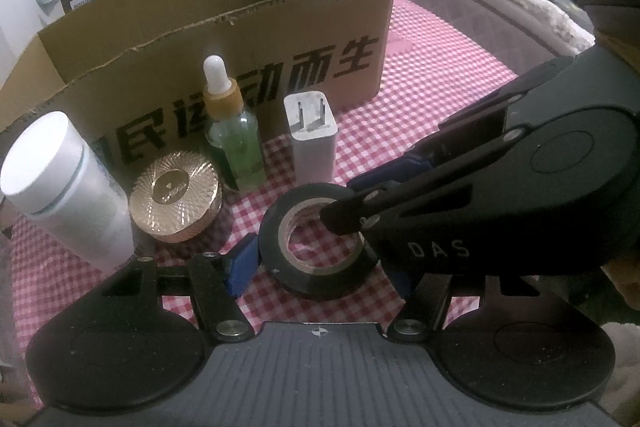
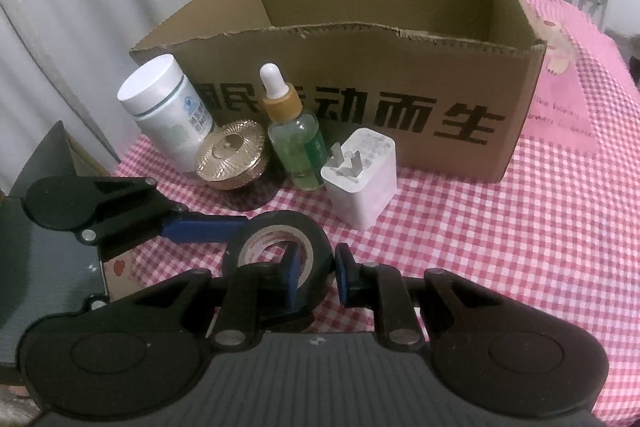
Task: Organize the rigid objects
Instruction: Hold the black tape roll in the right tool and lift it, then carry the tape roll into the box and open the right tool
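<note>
two grippers converge on a black tape roll (image 2: 280, 251) lying flat on the checked cloth (image 2: 480, 247). the right gripper (image 2: 316, 279) straddles the roll's wall, one finger in the core, not yet pinching; the left gripper (image 1: 320, 267) brackets it, spread. a crooked lift could topple the charger (image 2: 362, 179) just beside. open room lies right; the cardboard box (image 2: 400, 75) stands behind.

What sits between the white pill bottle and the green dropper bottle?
The gold ridged jar sits low between the white pill bottle and the green dropper bottle; both wrist views show it.
</note>
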A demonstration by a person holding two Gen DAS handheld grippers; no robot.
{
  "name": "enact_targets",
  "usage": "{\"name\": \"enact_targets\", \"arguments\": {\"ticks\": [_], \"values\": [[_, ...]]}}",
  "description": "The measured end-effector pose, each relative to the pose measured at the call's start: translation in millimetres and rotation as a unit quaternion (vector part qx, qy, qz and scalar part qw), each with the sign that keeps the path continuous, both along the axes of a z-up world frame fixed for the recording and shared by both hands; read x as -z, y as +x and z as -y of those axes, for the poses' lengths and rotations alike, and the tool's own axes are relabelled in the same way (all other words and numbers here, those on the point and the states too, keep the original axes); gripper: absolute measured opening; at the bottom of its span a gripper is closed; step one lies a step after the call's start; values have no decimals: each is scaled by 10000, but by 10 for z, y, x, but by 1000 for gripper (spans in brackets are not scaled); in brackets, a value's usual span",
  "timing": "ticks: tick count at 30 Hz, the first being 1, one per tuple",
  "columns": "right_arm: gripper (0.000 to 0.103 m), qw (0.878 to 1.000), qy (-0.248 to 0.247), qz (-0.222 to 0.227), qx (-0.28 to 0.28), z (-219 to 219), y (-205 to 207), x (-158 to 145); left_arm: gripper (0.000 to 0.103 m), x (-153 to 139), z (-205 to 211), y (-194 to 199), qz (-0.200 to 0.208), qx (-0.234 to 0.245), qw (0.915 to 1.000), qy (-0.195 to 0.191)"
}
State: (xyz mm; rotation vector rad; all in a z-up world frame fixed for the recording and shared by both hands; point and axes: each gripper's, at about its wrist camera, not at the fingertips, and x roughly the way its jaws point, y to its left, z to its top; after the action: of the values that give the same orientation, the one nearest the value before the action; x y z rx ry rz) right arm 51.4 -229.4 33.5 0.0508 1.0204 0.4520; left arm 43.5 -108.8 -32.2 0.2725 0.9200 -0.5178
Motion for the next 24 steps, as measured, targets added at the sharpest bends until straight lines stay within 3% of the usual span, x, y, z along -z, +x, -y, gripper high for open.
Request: {"name": "enact_targets", "arguments": {"ticks": [24], "values": [[20,9980,-239,574,-104,-94,-284,-590,66,-376,-171,-275,605,-84,9979,-226]]}}
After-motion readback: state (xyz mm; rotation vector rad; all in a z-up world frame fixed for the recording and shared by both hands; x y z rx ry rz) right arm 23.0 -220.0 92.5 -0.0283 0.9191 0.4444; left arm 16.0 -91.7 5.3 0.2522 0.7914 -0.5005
